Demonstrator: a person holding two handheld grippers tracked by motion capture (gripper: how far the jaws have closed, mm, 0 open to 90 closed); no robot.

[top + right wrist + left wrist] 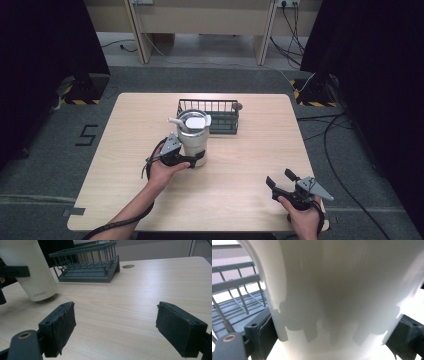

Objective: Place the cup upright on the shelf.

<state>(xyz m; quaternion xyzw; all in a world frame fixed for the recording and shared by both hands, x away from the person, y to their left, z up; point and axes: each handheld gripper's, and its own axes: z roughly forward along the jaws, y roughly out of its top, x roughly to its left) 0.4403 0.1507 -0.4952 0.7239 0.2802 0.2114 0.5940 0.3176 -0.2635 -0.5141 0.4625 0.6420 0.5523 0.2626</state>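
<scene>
table point(250, 165): light wood | on it: white cup point(194, 137), wire basket point(222, 115)

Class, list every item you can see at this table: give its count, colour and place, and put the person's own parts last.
Tumbler: one, white with lid and straw, table centre, clamped between the left jaws.
Wire basket: one, dark grey-green, behind the tumbler.
Table: one, light wood.
Left gripper: one, black, shut on the tumbler's base.
Right gripper: one, black, jaws open, near right corner.
Hands: two, left hand, right hand.
</scene>
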